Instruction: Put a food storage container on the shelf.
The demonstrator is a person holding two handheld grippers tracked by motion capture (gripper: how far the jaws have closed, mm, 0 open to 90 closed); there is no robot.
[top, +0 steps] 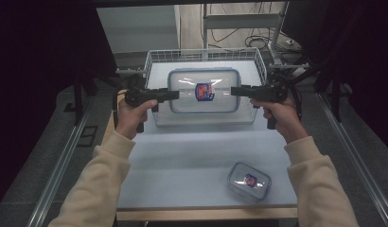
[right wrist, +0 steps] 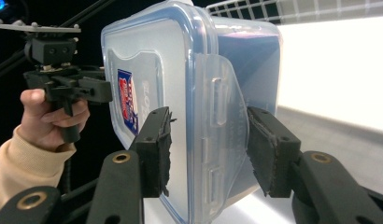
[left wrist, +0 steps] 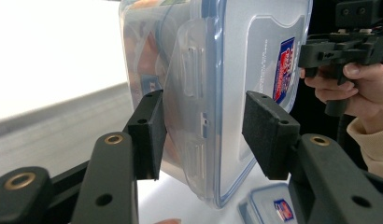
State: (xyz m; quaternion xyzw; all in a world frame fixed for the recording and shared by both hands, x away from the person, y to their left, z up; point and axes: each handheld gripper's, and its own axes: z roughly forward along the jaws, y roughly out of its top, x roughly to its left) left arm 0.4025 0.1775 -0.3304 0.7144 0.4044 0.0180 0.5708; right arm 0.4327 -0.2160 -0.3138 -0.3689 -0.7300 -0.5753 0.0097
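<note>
Big box: a clear plastic box point(top: 204, 90) with a blue-rimmed lid and a red-and-blue label, held off the table between the two grippers — above the wire basket point(top: 154, 59) at the far end of the table.
Left gripper point(top: 174, 94): clamped on the left short end of the box; in the left gripper view its two black pads point(left wrist: 150, 133) press the lid side and the bottom side, with the end latch between them.
Right gripper point(top: 234, 91): clamped on the opposite short end the same way — its pads point(right wrist: 158, 149) sit either side of the latch.
Hands: each grips a gripper handle, cream sleeves coming in from below.
Small box point(top: 249, 181): a smaller lidded box with the same label, lying on the table point(top: 192, 161) near its front right corner, well apart from the basket.
</note>
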